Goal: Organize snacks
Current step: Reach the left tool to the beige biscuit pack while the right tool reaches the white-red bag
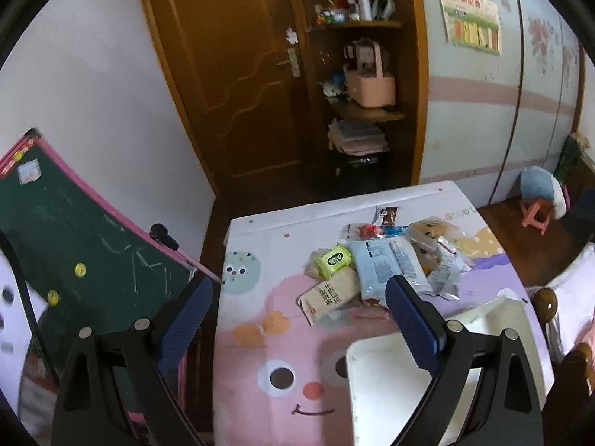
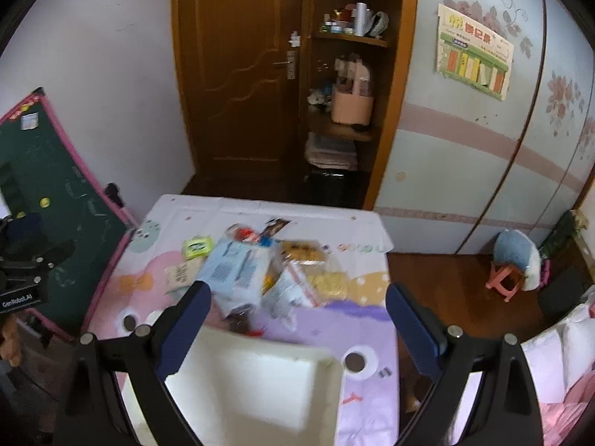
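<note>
Several snack packets lie in a heap on a cartoon-print table mat (image 1: 260, 364): a lime-green packet (image 1: 333, 258), a tan packet (image 1: 329, 295), a pale blue packet (image 1: 390, 265) and crinkly clear bags (image 1: 444, 260). A white tray (image 1: 386, 383) sits at the near edge, with nothing visible in it. My left gripper (image 1: 299, 297) is open and empty, above the mat, near the tan packet. My right gripper (image 2: 297, 301) is open and empty, above the tray (image 2: 256, 383) and the heap, whose pale blue packet (image 2: 234, 265) and green packet (image 2: 198, 246) show.
A green chalkboard (image 1: 81, 260) leans left of the table. A wooden door (image 1: 230, 74) and open shelves (image 1: 364, 111) stand behind. A pink stool (image 2: 505, 282) with a blue cushion is on the floor at right. The left gripper shows at the right wrist view's left edge (image 2: 22, 271).
</note>
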{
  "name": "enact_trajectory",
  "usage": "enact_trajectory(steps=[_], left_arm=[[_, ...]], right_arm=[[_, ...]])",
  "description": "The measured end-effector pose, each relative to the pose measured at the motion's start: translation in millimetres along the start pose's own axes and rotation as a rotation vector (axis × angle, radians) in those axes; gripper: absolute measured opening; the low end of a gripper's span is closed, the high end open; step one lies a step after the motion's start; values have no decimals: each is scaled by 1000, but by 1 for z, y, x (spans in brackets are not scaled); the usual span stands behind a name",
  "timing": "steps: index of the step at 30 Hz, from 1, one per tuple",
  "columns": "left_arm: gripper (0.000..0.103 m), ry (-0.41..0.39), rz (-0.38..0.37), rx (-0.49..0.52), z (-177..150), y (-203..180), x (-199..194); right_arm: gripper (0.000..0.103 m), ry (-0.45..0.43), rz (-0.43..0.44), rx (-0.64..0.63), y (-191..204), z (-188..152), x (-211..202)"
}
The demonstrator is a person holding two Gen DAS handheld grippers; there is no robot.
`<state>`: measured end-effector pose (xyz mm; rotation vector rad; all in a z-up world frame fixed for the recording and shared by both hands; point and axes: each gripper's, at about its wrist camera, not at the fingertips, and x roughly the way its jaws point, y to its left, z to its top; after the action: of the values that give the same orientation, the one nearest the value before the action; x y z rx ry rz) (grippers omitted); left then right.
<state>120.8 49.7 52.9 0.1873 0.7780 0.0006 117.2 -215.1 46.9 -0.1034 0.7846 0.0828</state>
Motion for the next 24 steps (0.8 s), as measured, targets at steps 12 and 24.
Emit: enact_trajectory(steps=[12,24], left_arm=[[94,205,-92,156,4,-1,144],[94,411,-121,314,-55,-22,264]], right_arm=[[89,206,1,164,-31,-4,115],[87,451,102,312,-19,-53,222]])
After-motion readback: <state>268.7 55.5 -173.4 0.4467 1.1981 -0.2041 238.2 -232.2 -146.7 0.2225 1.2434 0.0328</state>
